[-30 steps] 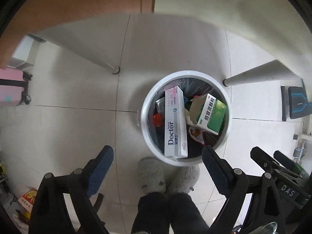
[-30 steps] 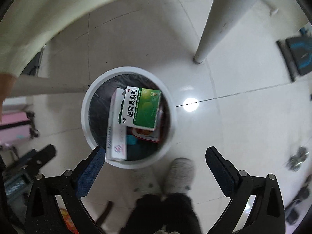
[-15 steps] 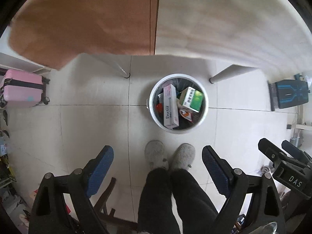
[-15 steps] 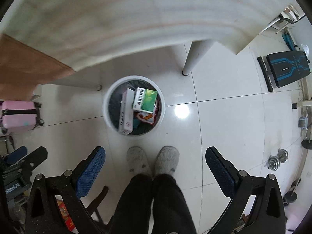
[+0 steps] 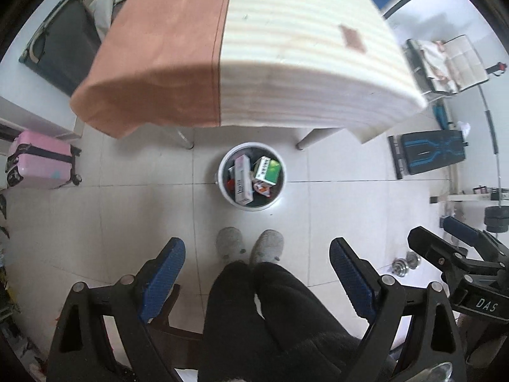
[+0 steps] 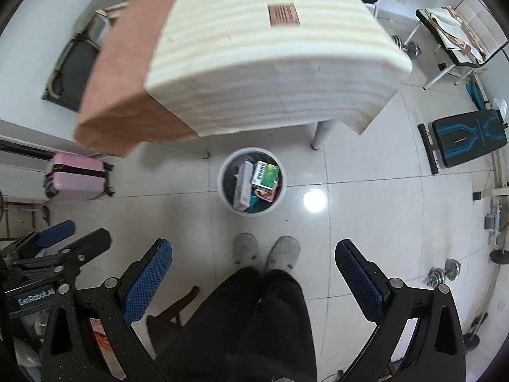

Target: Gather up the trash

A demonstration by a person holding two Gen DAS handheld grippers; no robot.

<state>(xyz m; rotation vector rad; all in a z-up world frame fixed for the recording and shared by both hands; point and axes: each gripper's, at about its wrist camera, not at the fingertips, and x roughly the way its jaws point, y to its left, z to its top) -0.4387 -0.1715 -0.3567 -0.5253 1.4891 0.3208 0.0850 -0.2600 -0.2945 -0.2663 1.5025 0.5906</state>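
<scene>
Black tool (image 5: 257, 270) frames, blue textured pads, silver screws; person's black trousers (image 5: 270, 318), grey fuzzy slippers (image 5: 249, 246)

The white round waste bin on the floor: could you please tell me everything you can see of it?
The white round waste bin stands upright on the pale tiled floor, just in front of the cloth-covered table and ahead of the person's grey slippers. It looks like plastic with a dark liner. Inside lie a long white carton, a green and white box and smaller wrappers. Neither gripper touches it.

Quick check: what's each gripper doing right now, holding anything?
Left gripper: open, nothing between the jaws.
Right gripper: open, nothing between the jaws.
</scene>
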